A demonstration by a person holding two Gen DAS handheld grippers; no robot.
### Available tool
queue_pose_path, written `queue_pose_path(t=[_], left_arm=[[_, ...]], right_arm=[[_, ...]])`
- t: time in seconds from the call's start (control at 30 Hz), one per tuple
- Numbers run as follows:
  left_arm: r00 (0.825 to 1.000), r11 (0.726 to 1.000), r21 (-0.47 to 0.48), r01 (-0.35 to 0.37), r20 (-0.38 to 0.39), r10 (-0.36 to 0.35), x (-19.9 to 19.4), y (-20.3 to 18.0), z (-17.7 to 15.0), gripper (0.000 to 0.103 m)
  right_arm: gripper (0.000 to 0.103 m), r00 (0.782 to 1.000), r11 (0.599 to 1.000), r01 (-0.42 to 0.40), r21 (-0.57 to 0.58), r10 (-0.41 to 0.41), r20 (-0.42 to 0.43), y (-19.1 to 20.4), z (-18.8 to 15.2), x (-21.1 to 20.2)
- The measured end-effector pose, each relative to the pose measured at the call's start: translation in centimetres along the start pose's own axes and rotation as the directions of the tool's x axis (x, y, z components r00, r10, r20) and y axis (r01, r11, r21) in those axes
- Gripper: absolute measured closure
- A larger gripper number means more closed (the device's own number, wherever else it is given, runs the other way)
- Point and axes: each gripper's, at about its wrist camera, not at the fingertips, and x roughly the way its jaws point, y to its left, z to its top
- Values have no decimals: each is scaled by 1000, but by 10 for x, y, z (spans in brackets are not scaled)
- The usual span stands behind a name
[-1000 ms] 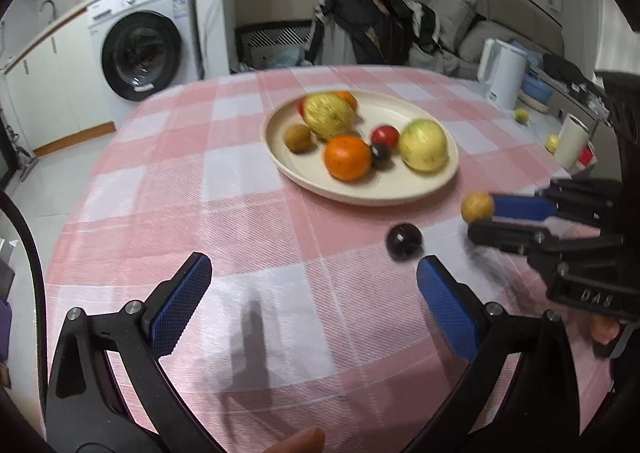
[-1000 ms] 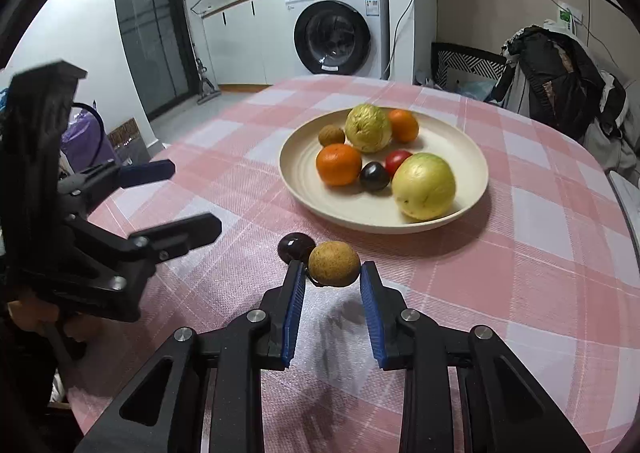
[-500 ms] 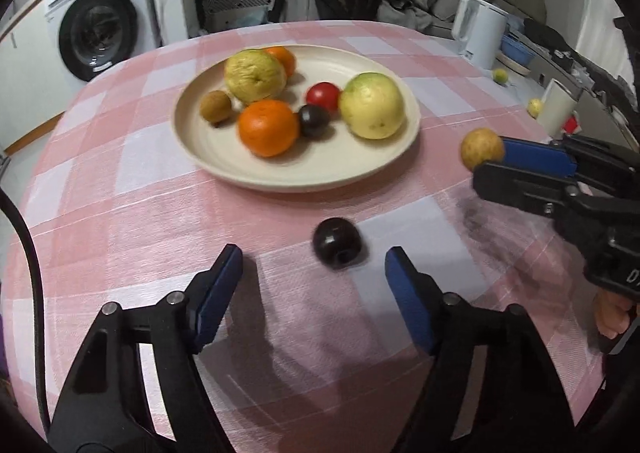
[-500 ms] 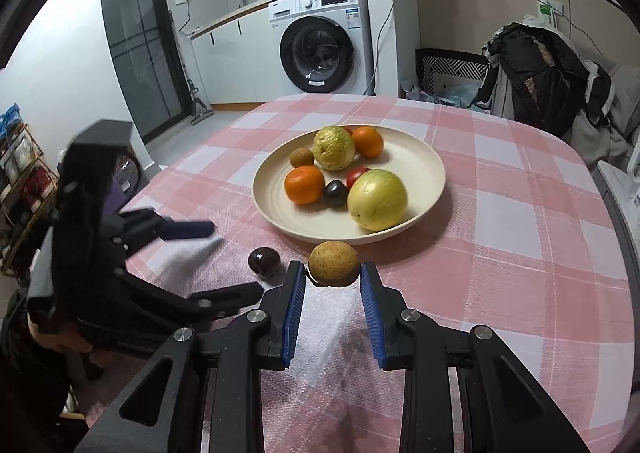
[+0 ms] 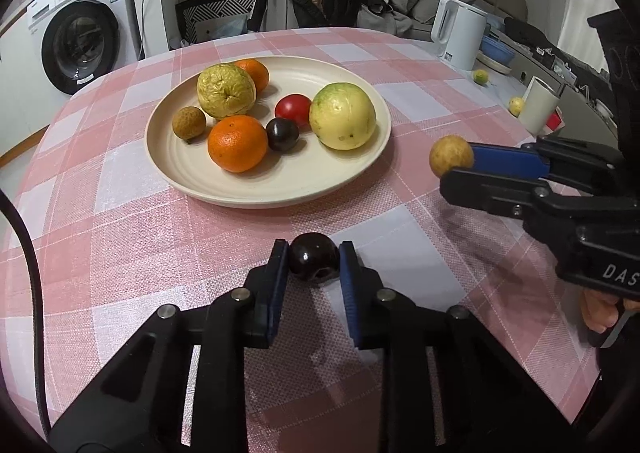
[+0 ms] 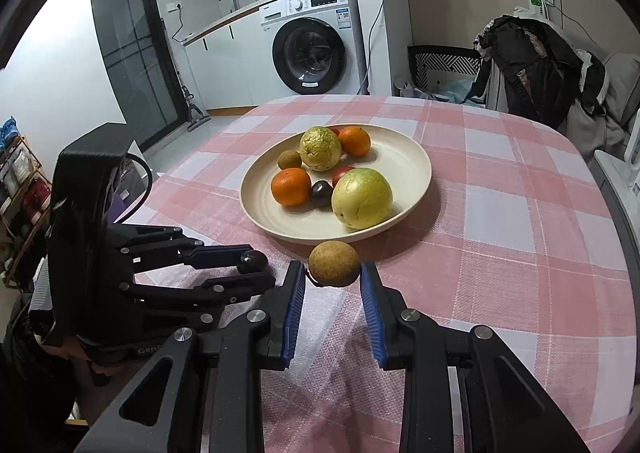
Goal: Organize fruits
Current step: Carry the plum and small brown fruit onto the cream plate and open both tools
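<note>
A cream plate [image 5: 360, 173] [image 6: 412, 157] on the pink checked table holds two oranges, two large yellow-green fruits, a red fruit, a dark plum and a small brown fruit. My left gripper [image 5: 314, 265] [image 6: 256, 267] is shut on a dark plum [image 5: 313, 261] on the cloth in front of the plate. My right gripper [image 6: 334, 275] [image 5: 454, 169] is shut on a small brown round fruit [image 6: 334, 263] [image 5: 451, 155], held above the table beside the plate's near rim.
A white kettle [image 5: 460, 33], a white cup [image 5: 538, 105] and two small yellow fruits sit on a counter beyond the table's right edge. A washing machine [image 6: 316, 41] and a chair with a dark jacket [image 6: 536, 65] stand behind the table.
My left gripper moved forward to the dark plum and closed on it. My right gripper lifted the brown fruit and drew back slightly from the plate.
</note>
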Motion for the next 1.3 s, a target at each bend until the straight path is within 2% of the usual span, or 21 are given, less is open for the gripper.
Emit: queue_pose_path(t=[0.13, 0.47, 0.8, 1.3], left_arm=[[1000, 1000, -6, 8, 23, -8, -8, 4, 0, 81], [990, 999, -32, 27, 136, -22, -37, 18, 16, 81], [989, 1000, -30, 2, 150, 2, -34, 24, 25, 81], [985, 994, -98, -44, 161, 60, -22, 54, 28, 81]], right_arm=[[74, 1000, 1000, 2, 3, -2, -4, -1, -1, 1], [74, 1000, 1000, 12, 11, -12, 12, -4, -1, -1], [74, 999, 999, 31, 25, -32, 33, -7, 10, -1], [74, 1000, 1000, 9, -19, -9, -6, 18, 29, 39]])
